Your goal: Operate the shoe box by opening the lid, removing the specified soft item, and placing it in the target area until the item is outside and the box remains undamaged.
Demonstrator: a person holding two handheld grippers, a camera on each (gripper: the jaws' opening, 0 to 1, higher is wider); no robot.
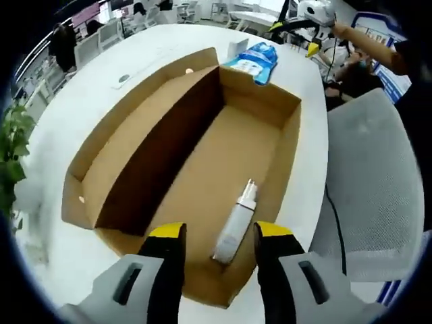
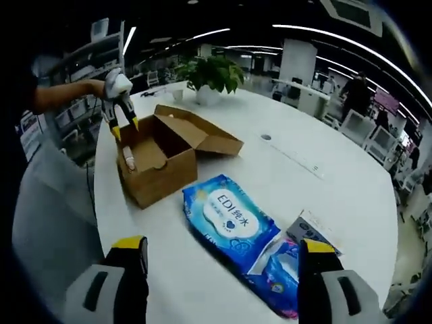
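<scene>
- The shoe box (image 1: 202,169) is sitting open on the white table (image 1: 88,101), its lid (image 2: 202,131) folded back flat beside it.
- The left gripper (image 1: 219,236) is hovering over the near end of the box, its yellow-tipped fingers (image 1: 169,233) standing apart with nothing between them.
- A small white tube (image 1: 236,226) is lying inside the box on the cardboard floor, close to one side wall and just beyond the left gripper's fingers.
- The blue pack of wet wipes (image 2: 236,226) is lying outside the box on the table, near the box's short end but not touching it.
- The right gripper (image 2: 223,260) is hanging over the table above that blue pack, its fingers (image 2: 131,246) spread wide and gripping nothing.
- A small flat carton (image 2: 310,229) is resting on the table just beside the far edge of the blue pack.
- A potted green plant (image 2: 212,74) is standing on the table beyond the box.
- A grey office chair (image 1: 378,175) is standing up against the table edge beside the box.
</scene>
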